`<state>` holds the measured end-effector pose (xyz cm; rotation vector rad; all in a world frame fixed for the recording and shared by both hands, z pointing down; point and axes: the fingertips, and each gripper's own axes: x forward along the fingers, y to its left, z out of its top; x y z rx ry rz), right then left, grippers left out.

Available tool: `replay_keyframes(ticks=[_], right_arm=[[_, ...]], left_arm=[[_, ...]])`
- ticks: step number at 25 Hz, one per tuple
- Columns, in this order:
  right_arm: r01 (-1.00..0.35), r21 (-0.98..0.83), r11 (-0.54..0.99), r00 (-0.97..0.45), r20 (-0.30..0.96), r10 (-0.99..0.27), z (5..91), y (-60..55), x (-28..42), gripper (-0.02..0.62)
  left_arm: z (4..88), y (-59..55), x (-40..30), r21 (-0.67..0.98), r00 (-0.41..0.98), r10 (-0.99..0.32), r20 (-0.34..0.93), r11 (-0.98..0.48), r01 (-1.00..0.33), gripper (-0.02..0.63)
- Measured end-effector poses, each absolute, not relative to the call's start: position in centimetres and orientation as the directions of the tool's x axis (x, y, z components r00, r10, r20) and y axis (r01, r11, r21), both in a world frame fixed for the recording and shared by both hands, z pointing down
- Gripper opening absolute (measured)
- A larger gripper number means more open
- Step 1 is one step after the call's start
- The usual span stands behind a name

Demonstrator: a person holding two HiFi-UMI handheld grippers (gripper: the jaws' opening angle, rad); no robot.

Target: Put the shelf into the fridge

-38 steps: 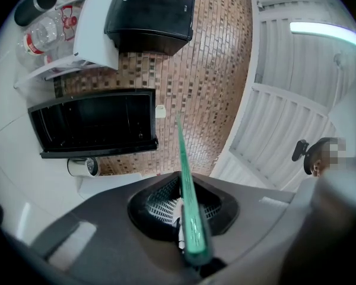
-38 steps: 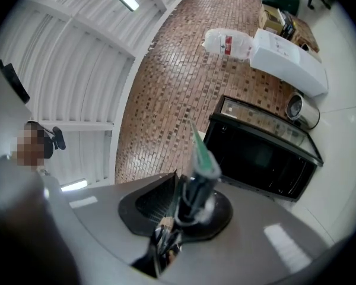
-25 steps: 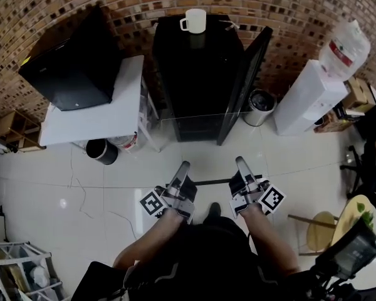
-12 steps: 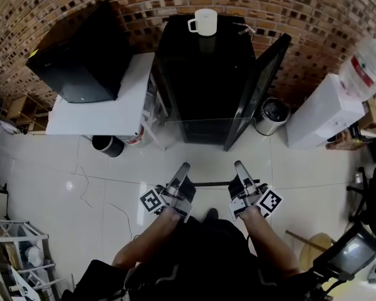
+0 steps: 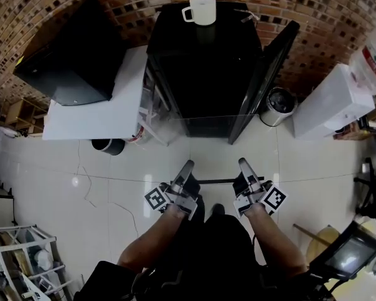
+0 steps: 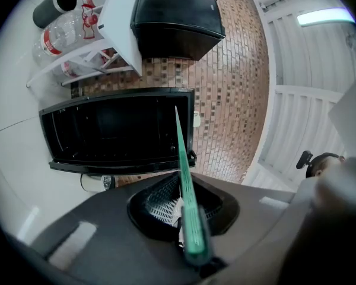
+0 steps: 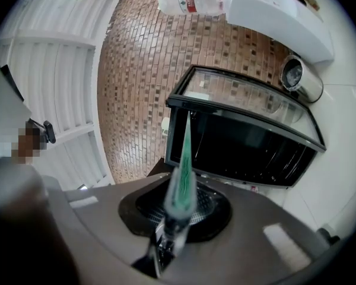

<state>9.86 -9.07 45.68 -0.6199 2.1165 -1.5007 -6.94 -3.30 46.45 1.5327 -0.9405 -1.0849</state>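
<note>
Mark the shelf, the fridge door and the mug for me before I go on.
shelf [image 5: 217, 181], head view, on its dark near edge.
fridge door [image 5: 267, 75], head view, middle of the open door.
mug [image 5: 203, 10], head view, on its white body.

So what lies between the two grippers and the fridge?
Only the glass shelf, held by the left gripper and right gripper, over floor tiles; the head view shows it.
</note>
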Motion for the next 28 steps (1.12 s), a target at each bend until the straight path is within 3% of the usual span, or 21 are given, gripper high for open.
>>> replay_keyframes(ticks=[13, 28], right_arm=[[-0.163, -0.96, 0.227, -0.742, -0.033, -0.67, 50.5, -11.5, 4.8, 0.031], [-0.199, -0.966, 0.168, -0.689, 0.015, -0.725, 58.1, -16.7, 3.7, 0.034]], left_arm=[[51.5, -6.8, -12.2, 0.992, 0.354, -0.927, -0.123, -0.128, 0.007, 0.011], [58.8, -13.1, -13.7, 0.998, 0.421, -0.906, -0.047, -0.058, -0.013, 0.014]])
